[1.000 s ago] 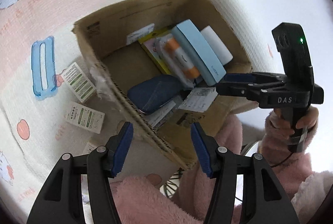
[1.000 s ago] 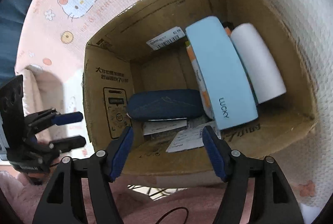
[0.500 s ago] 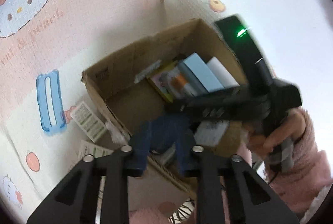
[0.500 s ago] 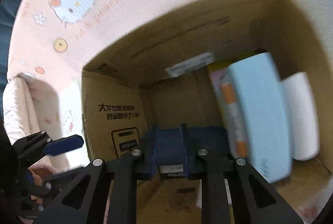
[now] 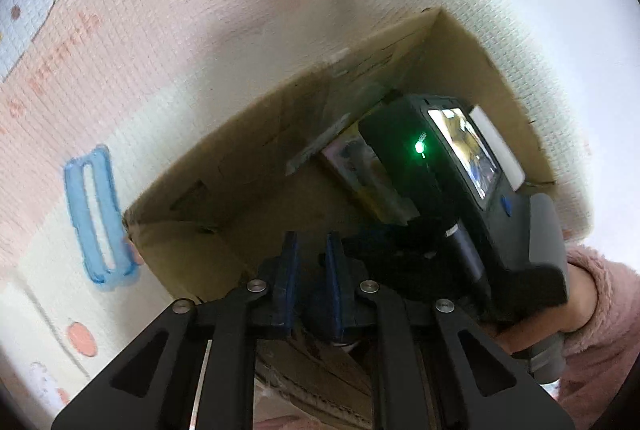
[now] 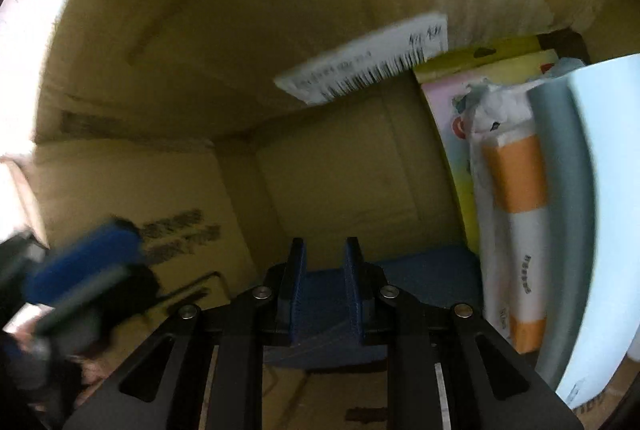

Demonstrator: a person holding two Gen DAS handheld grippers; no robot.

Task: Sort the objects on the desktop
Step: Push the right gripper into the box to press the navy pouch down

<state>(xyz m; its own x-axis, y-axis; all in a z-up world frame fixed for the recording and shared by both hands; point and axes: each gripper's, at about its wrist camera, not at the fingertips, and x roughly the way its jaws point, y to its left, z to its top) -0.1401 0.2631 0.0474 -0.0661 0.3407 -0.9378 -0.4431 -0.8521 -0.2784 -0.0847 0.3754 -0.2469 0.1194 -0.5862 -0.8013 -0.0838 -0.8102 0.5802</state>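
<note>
A brown cardboard box (image 5: 248, 166) stands on the pink cartoon mat. My right gripper (image 6: 325, 282) is deep inside the box (image 6: 168, 30), its jaws closed on a dark blue case (image 6: 424, 270) that lies on the box floor. My left gripper (image 5: 311, 270) is at the box's near rim with its jaws narrowed to a small gap; whether anything sits between them is not clear. The right gripper's black body (image 5: 460, 190) with a green light fills the box in the left wrist view. The left gripper's blue pads (image 6: 80, 258) show blurred at the left of the right wrist view.
Inside the box stand a light blue case (image 6: 600, 210), a white and orange tube pack (image 6: 516, 214), a yellow and pink book (image 6: 452, 102) and a white barcode label (image 6: 368, 66). A blue plastic clip (image 5: 94, 214) lies on the mat left of the box.
Both grippers moved forward to the box and closed from wide open. The right one went deep inside and closed on the dark blue case; the left one came to the near rim.
</note>
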